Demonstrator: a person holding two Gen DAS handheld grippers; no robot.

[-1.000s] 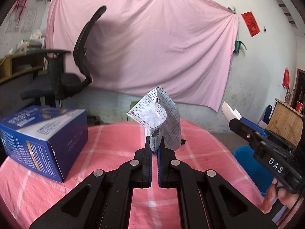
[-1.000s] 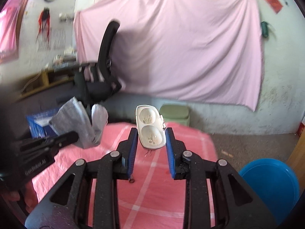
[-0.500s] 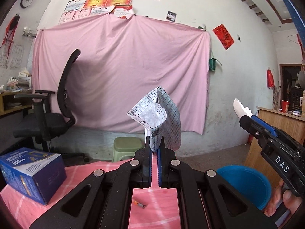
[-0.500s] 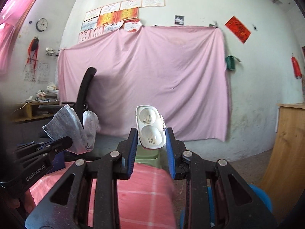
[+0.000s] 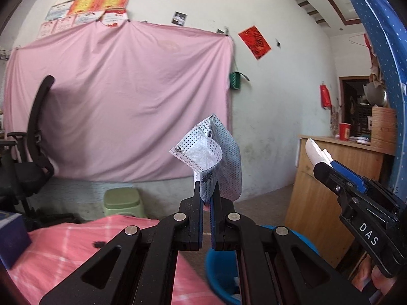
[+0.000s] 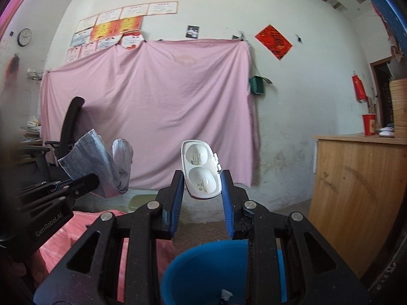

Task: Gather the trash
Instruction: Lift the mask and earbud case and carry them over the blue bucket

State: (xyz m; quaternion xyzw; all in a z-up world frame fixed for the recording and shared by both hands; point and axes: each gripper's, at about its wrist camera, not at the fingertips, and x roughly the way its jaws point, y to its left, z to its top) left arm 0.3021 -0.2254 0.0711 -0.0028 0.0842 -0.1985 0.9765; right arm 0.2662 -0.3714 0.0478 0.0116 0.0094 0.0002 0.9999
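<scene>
The left gripper [image 5: 206, 198] has its fingers clamped on the lower edge of a crumpled face mask [image 5: 213, 162], which stands up above the tips. The right gripper [image 6: 202, 193] grips a white plastic case [image 6: 201, 170] between its blue pads, the case upright and tilted slightly. Below the right gripper sits a blue bin [image 6: 203, 274], open, with a small scrap inside, just beside the edge of the pink-checked desk [image 5: 76, 249]. A blue box [image 5: 11, 239] rests on the desk's left. Farther off are a green stool [image 5: 123, 200], a black chair [image 5: 33, 152], a wooden cabinet [image 6: 356, 198], and a pink sheet [image 6: 152, 106] hung on the wall.
</scene>
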